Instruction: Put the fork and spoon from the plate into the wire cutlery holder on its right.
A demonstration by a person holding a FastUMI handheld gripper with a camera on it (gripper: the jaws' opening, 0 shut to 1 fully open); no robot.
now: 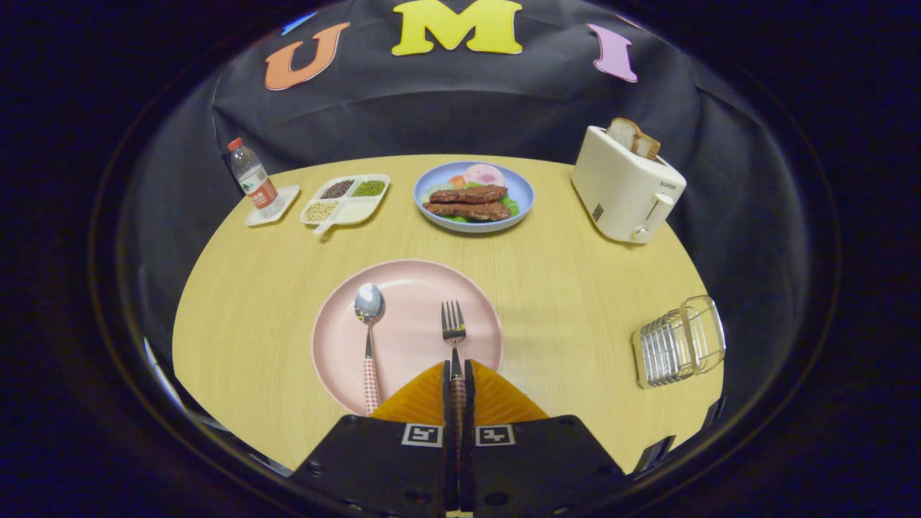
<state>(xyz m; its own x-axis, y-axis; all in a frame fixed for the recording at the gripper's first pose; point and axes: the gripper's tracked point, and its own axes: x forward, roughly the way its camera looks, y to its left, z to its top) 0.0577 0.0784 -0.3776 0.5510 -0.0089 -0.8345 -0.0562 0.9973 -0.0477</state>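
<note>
A pink plate (417, 288) lies on the round wooden table just ahead of my fingers. On it a spoon (368, 338) with a checked handle lies to the left, bowl pointing away. The fork (453, 331) lies to the right, tines pointing away, and its checked handle runs back between my fingers. My gripper (458, 370) is shut on the fork's handle, both fingers pressed against it over the plate's near rim. The wire cutlery holder (680, 342) stands off to the right near the table's edge.
Beyond the plate sit a blue plate of food (522, 188), a divided white tray of beans (349, 200) and a water bottle on a small white coaster (252, 180). A white toaster (626, 188) with bread slices stands at the far right.
</note>
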